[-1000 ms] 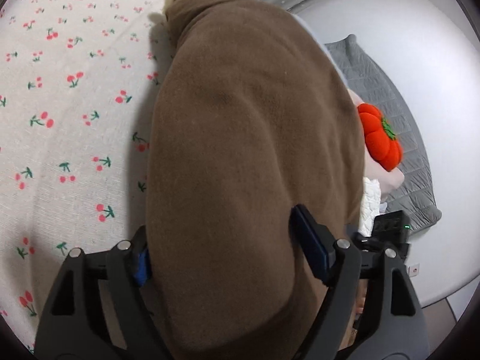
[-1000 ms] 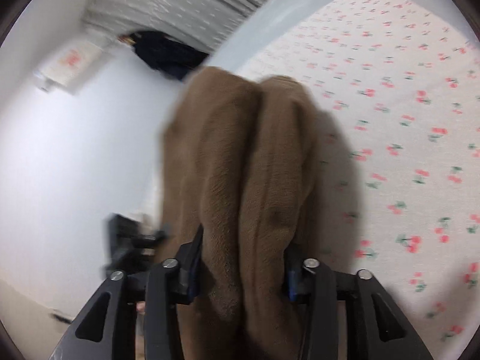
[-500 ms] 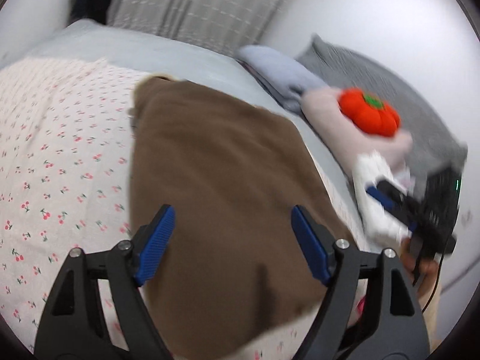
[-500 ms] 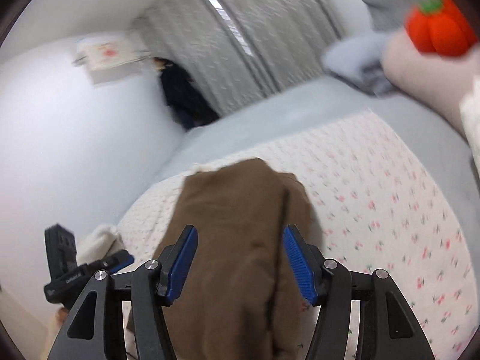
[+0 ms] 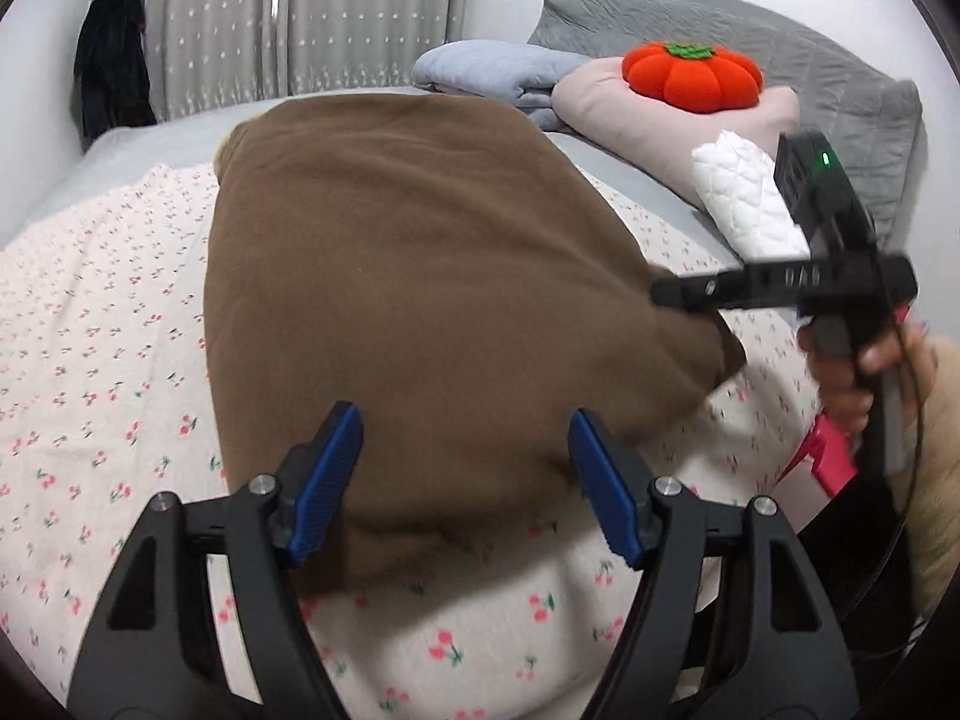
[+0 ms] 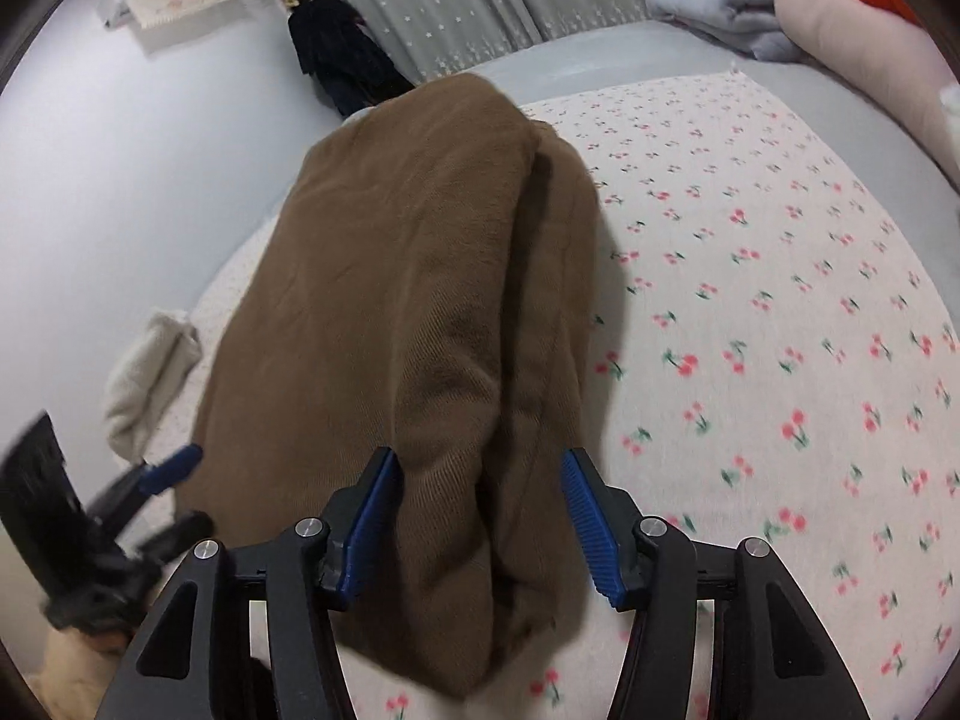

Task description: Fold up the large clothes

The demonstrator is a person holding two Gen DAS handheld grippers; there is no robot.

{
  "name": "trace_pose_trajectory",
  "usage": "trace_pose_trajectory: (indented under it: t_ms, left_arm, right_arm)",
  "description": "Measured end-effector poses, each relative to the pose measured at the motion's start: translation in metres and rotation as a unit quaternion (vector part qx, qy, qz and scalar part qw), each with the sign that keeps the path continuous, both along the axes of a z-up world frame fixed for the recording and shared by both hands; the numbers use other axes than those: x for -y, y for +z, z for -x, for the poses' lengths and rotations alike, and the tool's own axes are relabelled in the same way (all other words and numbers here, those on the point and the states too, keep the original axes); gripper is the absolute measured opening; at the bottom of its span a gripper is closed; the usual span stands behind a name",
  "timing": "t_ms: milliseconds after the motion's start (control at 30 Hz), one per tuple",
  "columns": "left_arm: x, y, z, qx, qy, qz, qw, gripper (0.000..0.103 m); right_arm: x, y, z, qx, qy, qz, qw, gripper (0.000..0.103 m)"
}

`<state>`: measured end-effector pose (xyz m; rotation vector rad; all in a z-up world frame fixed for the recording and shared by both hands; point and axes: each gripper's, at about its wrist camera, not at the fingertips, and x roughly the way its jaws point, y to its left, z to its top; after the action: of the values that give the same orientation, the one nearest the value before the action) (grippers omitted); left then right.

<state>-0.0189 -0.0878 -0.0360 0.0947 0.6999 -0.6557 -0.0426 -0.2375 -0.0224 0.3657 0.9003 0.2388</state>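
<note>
A brown fleece garment (image 5: 408, 300) lies folded in a thick bundle on the cherry-print sheet (image 5: 90, 360); it also shows in the right wrist view (image 6: 414, 300). My left gripper (image 5: 465, 480) is open and empty, just above the garment's near edge. My right gripper (image 6: 480, 516) is open, its blue pads either side of the garment's near end without pinching it. The right gripper also shows in the left wrist view (image 5: 780, 288) at the garment's right corner. The left gripper shows in the right wrist view (image 6: 150, 480) at lower left.
A red pumpkin cushion (image 5: 690, 75) sits on a pink pillow (image 5: 672, 120) by a grey quilt and a folded blue-grey blanket (image 5: 498, 69). A white quilted cloth (image 5: 744, 204) lies right. A dark coat (image 6: 336, 54) hangs by the curtain. A white towel (image 6: 150, 372) lies left.
Both grippers have let go of the brown garment, opened and drawn back. The garment, held up a second ago, now lies on the sheet.
</note>
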Motion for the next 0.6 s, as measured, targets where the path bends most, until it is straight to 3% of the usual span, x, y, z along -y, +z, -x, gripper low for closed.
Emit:
trace_pose_trajectory:
  t_ms: [133,200,267,333,400,600]
  left_arm:
    - [-0.011,0.012,0.026,0.003,0.004,0.006,1.0,0.073]
    - [-0.015,0.024,0.036,0.005,0.028,0.027,0.9992,0.073]
    - [-0.023,0.03,0.037,-0.001,0.052,0.051,0.9973,0.081]
    - [-0.029,0.037,0.039,-0.018,0.095,0.066,0.9931,0.092]
    - [-0.028,0.04,0.04,-0.029,0.125,0.059,0.9899,0.095]
    - [-0.018,0.04,0.048,-0.055,0.207,0.028,0.9764,0.101]
  right_arm:
    - [0.013,0.007,0.012,-0.021,-0.026,0.0,0.999,0.057]
    - [0.014,0.019,0.026,-0.017,-0.043,0.034,0.998,0.058]
    - [0.01,0.033,0.039,0.003,-0.072,0.085,0.994,0.059]
    - [0.013,0.048,0.059,0.028,-0.089,0.085,0.992,0.067]
    - [0.017,0.055,0.077,0.038,-0.118,0.07,0.99,0.081]
    - [0.004,0.065,0.116,0.041,-0.174,0.098,0.979,0.086]
